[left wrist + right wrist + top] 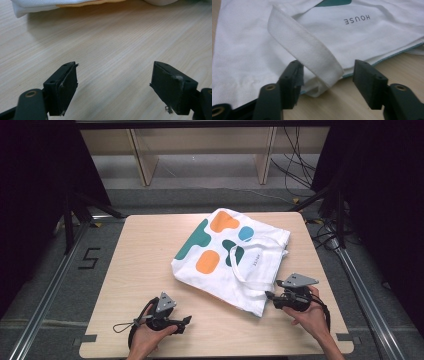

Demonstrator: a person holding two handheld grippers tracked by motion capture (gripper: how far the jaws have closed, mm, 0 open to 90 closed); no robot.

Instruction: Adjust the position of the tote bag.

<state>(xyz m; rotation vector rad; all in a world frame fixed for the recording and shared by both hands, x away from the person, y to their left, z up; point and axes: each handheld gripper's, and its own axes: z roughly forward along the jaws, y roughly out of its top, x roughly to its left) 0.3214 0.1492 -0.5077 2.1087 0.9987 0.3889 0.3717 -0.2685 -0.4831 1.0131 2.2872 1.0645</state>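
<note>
White tote bag (235,265) with orange, teal and blue blobs lies flat on the bench (140,270), centre to right of centre in the high view, turned at an angle. Its strap (250,272) loops across the lower right part of the bag.

Right hand-held gripper (271,299) sits at the bag's lower right corner, lower right of the frame. In the right gripper view the jaws stand wide, the strap loop (312,57) lies between them, pads not pressing on it. "HOUSE" print (357,19) shows upside down, upper right of that view.

Left hand-held gripper (186,322) is at lower left of centre, low over bare bench, near the bag's edge but apart from it. Jaws wide, nothing between them; bag edge (37,6) along the top of the left gripper view.
</note>
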